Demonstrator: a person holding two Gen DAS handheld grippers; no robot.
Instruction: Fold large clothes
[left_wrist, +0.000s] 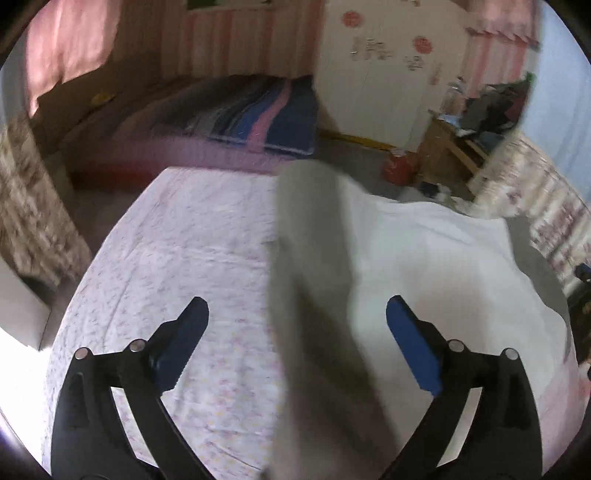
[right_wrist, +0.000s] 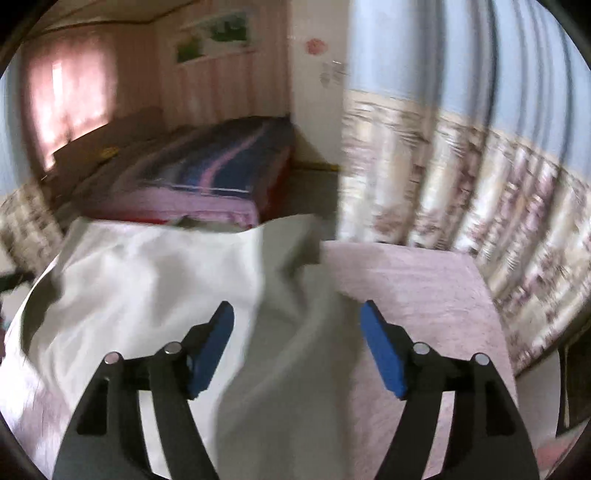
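A large white garment (left_wrist: 424, 258) lies spread over the right half of a bed covered with a pale pink flowered sheet (left_wrist: 184, 240). A blurred grey-white fold of it (left_wrist: 310, 258) hangs or lies straight between the fingers of my left gripper (left_wrist: 295, 301), which is open wide, its blue pads clear of the cloth. In the right wrist view the same garment (right_wrist: 147, 277) lies rumpled on the left, and a raised fold runs between the fingers of my right gripper (right_wrist: 297, 304). That gripper is open too, with neither pad touching the cloth. The pink sheet (right_wrist: 424, 277) shows bare on the right.
A second bed with a blue and pink striped blanket (left_wrist: 266, 114) stands behind. A wooden shelf piled with clothes (left_wrist: 472, 125) and a red object on the floor (left_wrist: 399, 166) are at the far right. A patterned curtain (right_wrist: 461, 184) hangs close beside the bed.
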